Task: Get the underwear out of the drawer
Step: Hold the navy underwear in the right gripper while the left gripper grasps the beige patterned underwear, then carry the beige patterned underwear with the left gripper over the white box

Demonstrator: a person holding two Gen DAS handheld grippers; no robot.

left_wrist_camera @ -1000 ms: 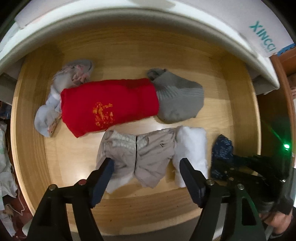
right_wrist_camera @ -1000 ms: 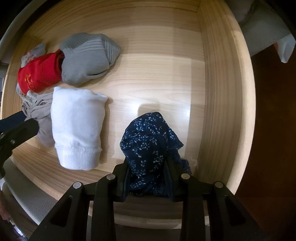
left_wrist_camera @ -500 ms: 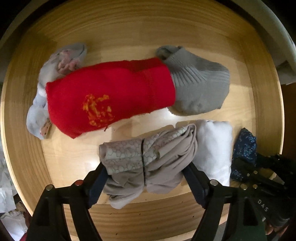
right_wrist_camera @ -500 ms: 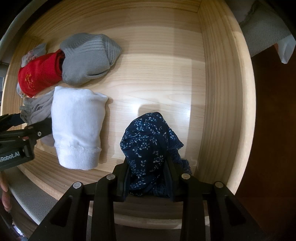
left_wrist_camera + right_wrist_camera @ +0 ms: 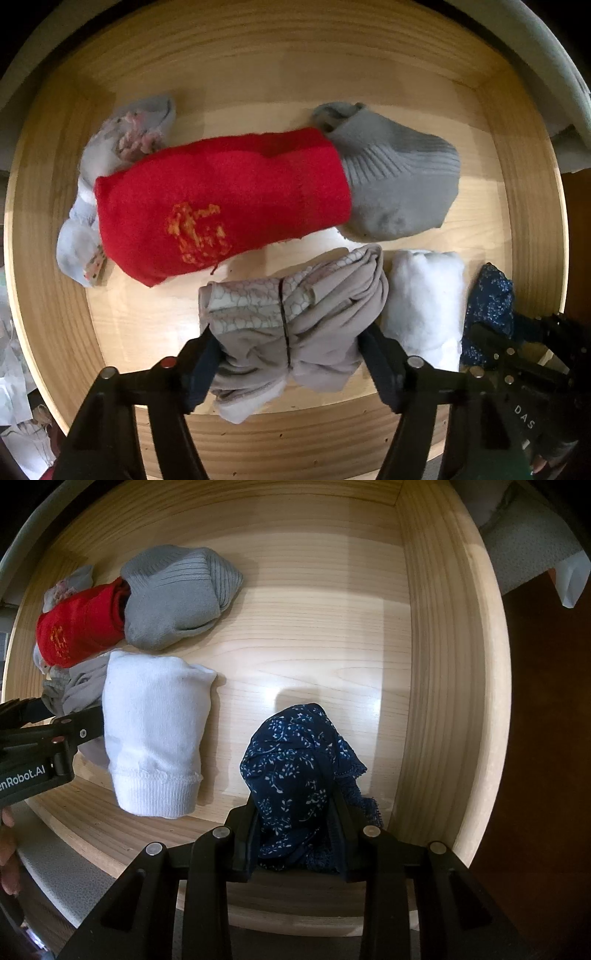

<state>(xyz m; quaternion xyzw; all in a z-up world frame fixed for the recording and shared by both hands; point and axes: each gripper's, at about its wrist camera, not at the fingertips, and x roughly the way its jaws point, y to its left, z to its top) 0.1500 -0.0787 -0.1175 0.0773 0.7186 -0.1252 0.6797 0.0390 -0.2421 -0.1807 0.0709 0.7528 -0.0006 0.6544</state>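
Inside a wooden drawer point(image 5: 436, 664) lies a bundle of beige underwear point(image 5: 295, 306) near the front wall. My left gripper point(image 5: 290, 358) points down over it, its jaws closing, and both pads press into the bunched fabric. At the drawer's front right corner my right gripper point(image 5: 295, 842) is shut on a navy floral underwear point(image 5: 299, 768) with a lace edge, which rises between the fingers. That navy piece point(image 5: 487, 306) also shows at the right edge of the left wrist view.
A white rolled garment point(image 5: 155, 731) lies between the two bundles, touching the beige one. Behind them sit a red sock point(image 5: 221, 206), a grey sock point(image 5: 399, 184) and a pale sock point(image 5: 122, 147). The drawer floor right of the grey sock is bare wood.
My left gripper has come down into the drawer, its fingers going either side of the beige bundle and then squeezing it narrower. The right gripper and the navy piece have not moved.
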